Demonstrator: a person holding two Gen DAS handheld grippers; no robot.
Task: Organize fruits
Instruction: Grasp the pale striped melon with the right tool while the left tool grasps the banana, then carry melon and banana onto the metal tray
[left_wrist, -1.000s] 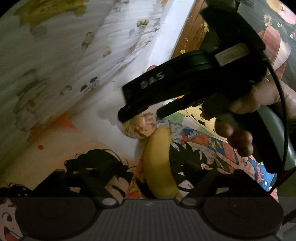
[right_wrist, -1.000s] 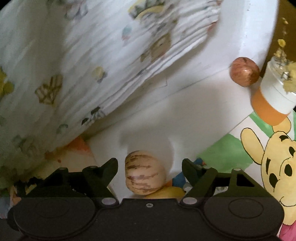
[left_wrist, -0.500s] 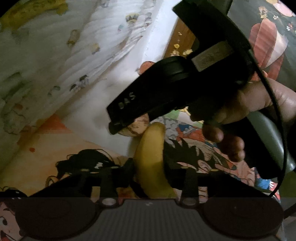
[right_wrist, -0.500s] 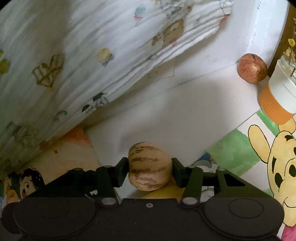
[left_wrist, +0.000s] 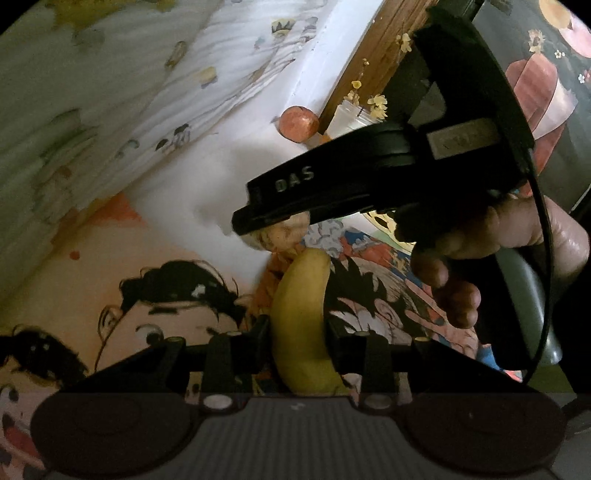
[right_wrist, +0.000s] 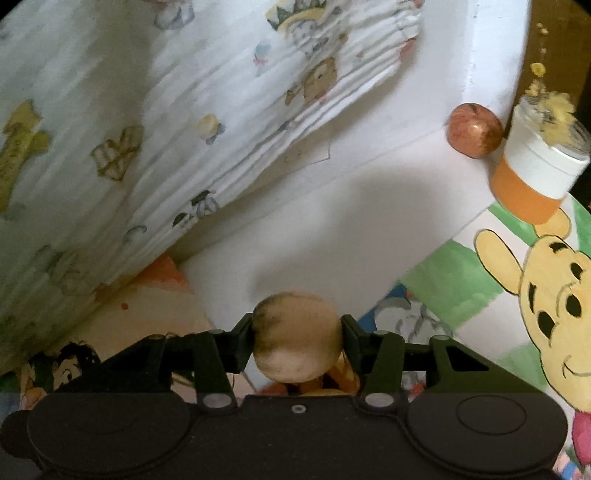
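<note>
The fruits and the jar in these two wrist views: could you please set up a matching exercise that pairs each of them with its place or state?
Things:
1. banana
2. round tan fruit
3. red apple
4. jar with the orange band

Places or states:
A. loose at the far corner, against the white wall
B. between the fingers of the left gripper
C. standing upright beside the apple, with yellow flowers in it
D. between the fingers of the right gripper

Pairs: 1-B, 2-D, 3-A, 4-C
</note>
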